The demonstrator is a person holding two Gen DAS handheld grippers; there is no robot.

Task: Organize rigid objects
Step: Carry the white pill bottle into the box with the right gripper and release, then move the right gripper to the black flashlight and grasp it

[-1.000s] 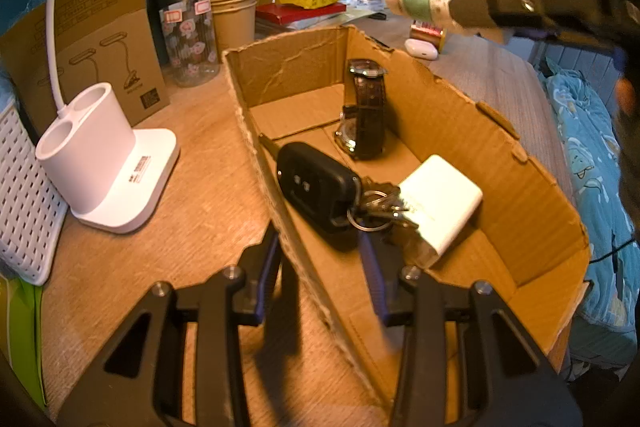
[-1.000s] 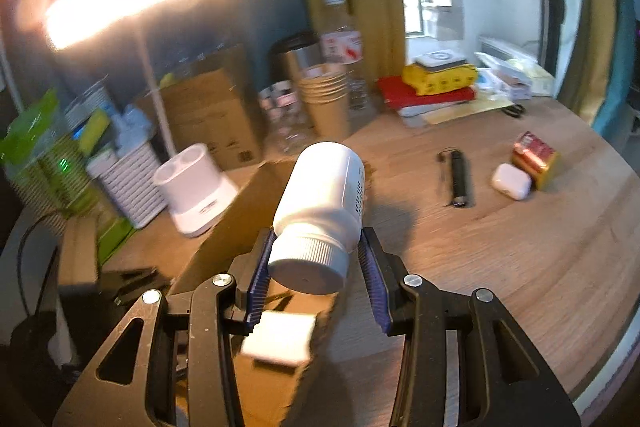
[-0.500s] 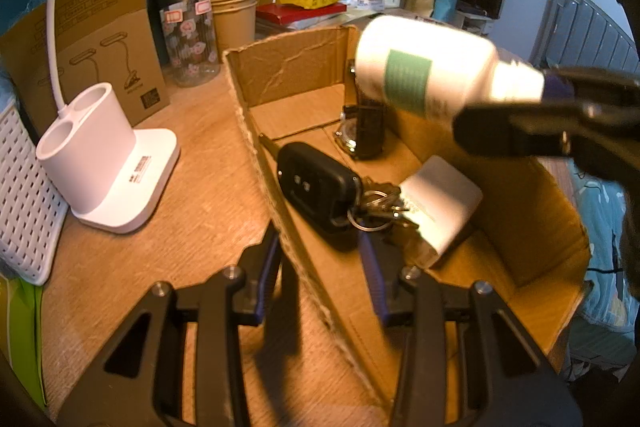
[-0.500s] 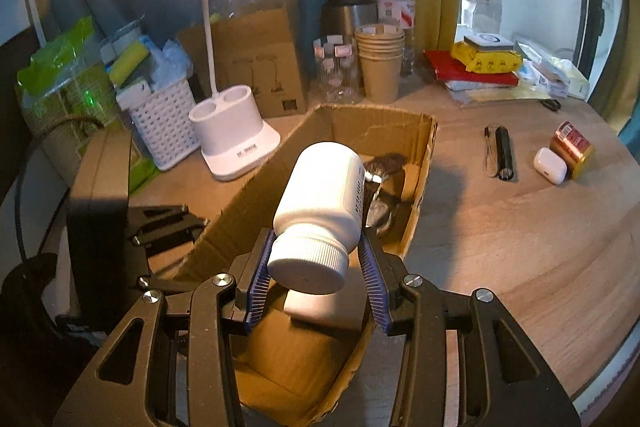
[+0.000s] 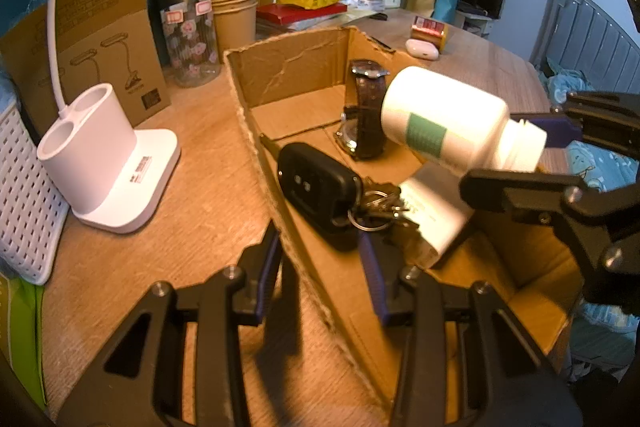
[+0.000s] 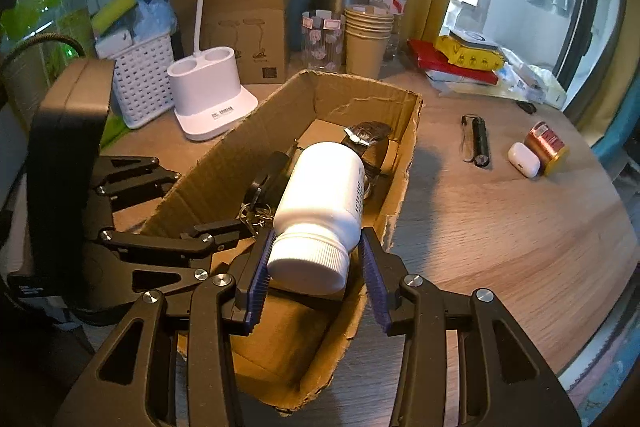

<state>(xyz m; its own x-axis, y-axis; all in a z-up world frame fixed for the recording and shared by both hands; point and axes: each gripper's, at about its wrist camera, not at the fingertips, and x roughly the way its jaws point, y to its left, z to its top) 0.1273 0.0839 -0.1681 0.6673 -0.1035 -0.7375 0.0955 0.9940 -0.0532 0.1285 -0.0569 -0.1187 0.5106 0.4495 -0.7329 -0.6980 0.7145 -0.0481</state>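
Note:
An open cardboard box (image 5: 288, 67) (image 6: 360, 95) holds a black car key fob (image 5: 316, 183) with keys, a brown-strapped watch (image 5: 368, 107) and a white charger block (image 5: 436, 215). My right gripper (image 6: 316, 275) (image 5: 520, 155) is shut on the ribbed cap of a white pill bottle (image 6: 324, 195) (image 5: 440, 123). The bottle is tilted and hangs over the inside of the box, above the charger and watch. My left gripper (image 5: 320, 259) (image 6: 188, 199) straddles the box's near side wall, one finger inside and one outside, closed on it.
A white lamp base (image 5: 104, 155), white basket (image 5: 20, 195), paper cups and jars crowd the table left of the box. A black flashlight (image 6: 478, 139), white earbud case (image 6: 524, 159) and copper tin (image 6: 548, 147) lie right of it. Books sit at the back.
My right gripper has carried the bottle down and in from the table side, so it now hangs low over the box interior. The left gripper has kept still on the wall.

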